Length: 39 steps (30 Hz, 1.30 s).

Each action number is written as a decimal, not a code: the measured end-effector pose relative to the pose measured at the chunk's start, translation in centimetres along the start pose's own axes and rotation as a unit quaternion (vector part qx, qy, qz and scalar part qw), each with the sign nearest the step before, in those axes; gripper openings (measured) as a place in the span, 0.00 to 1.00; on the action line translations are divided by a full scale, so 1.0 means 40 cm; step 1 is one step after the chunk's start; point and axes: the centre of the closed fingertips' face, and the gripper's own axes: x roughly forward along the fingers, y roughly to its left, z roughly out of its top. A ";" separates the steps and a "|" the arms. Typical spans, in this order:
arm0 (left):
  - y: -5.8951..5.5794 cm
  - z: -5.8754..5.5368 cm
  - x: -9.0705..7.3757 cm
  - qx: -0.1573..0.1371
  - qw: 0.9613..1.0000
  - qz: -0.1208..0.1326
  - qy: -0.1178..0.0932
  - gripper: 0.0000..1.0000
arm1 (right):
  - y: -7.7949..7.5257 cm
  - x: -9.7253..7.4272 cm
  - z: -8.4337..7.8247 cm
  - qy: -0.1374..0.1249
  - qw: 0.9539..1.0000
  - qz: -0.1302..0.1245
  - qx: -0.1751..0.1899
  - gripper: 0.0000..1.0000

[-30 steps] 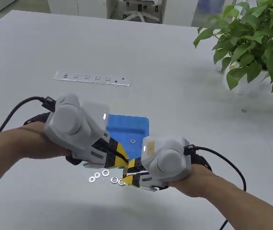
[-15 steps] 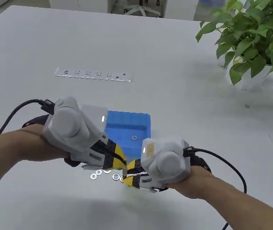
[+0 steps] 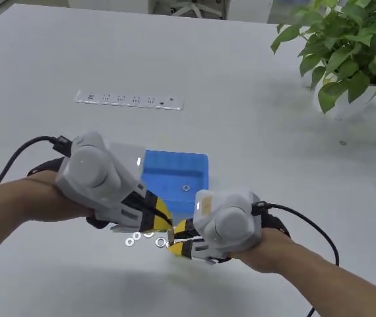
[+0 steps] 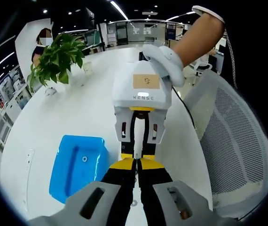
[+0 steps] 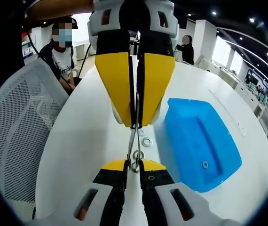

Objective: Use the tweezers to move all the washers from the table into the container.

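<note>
A blue container [image 3: 175, 170] sits on the white table [image 3: 254, 112] with one washer [image 3: 186, 188] inside it. Loose washers [image 3: 137, 236] lie on the table just in front of it, under the two grippers. My left gripper [image 3: 165, 221] and right gripper [image 3: 178, 241] point at each other, tips almost touching. In the right gripper view thin metal tweezers [image 5: 135, 136] run from my right gripper [image 5: 134, 168] up into the left gripper's yellow jaws, both shut on them. Two washers [image 5: 146, 141] lie beside the tweezers. The left gripper [image 4: 135, 165] faces the right one head-on.
A white power strip [image 3: 128, 102] lies behind the container and a potted plant [image 3: 353, 53] stands at the far right. A mesh chair [image 5: 16, 127] stands off the table's near side, with a seated person [image 5: 63, 44] beyond it. Cables trail from both grippers.
The head camera has shifted a little. Both grippers stay tip to tip over the washers, and the grip on the tweezers looks unchanged.
</note>
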 end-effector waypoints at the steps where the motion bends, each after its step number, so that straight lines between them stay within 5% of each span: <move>1: -0.001 -0.002 0.001 0.000 1.000 0.000 0.002 0.06 | 0.002 0.003 -0.002 0.001 1.000 0.002 0.002 0.12; 39: -0.006 0.023 -0.011 -0.003 1.000 0.004 -0.010 0.05 | 0.002 -0.015 0.006 0.004 1.000 -0.001 0.016 0.09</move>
